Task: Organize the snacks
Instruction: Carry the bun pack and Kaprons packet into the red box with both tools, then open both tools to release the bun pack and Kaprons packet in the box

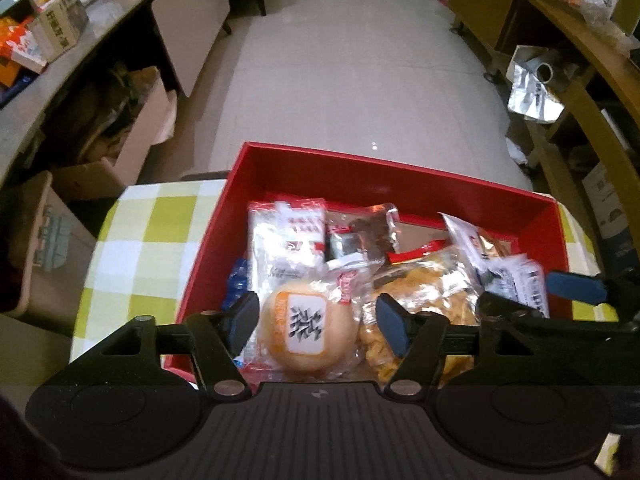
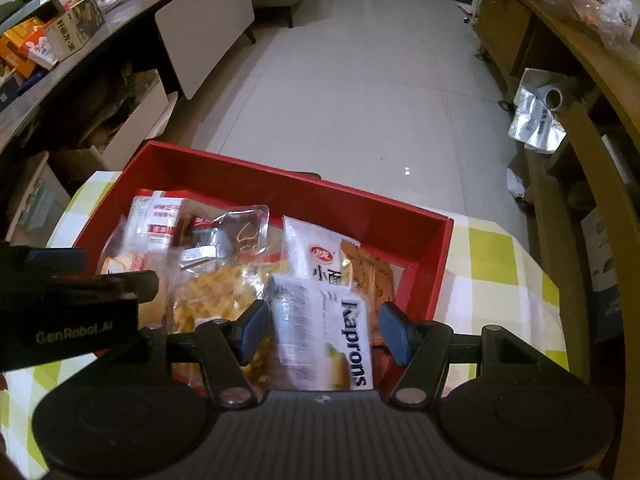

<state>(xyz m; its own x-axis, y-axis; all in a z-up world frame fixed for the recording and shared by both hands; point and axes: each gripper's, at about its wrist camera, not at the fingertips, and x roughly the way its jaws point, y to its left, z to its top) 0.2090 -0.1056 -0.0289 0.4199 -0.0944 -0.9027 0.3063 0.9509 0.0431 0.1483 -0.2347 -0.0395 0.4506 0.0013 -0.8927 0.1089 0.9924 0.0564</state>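
A red box [image 1: 360, 160] stands on a green-and-white checked tablecloth [image 1: 140, 248] and holds several wrapped snacks. My left gripper [image 1: 319, 324] hangs over the box's near left part. A round bun in clear wrap [image 1: 308, 328] lies between its fingers with a gap to the right pad, so it is open. My right gripper [image 2: 322, 332] is shut on a white Kaprons packet [image 2: 320, 340] over the box's right side. One of its blue pads [image 1: 576, 286] shows in the left wrist view. A bag of yellow crisps [image 1: 424, 292] lies between the two grippers.
Beyond the red box's far rim [image 2: 280, 176] the table ends and pale tiled floor [image 1: 352, 60] begins. Open cardboard boxes [image 1: 112, 148] sit under a cluttered counter [image 1: 52, 28] on the left. A wooden shelf [image 1: 580, 100] with a foil bag [image 1: 532, 96] runs along the right.
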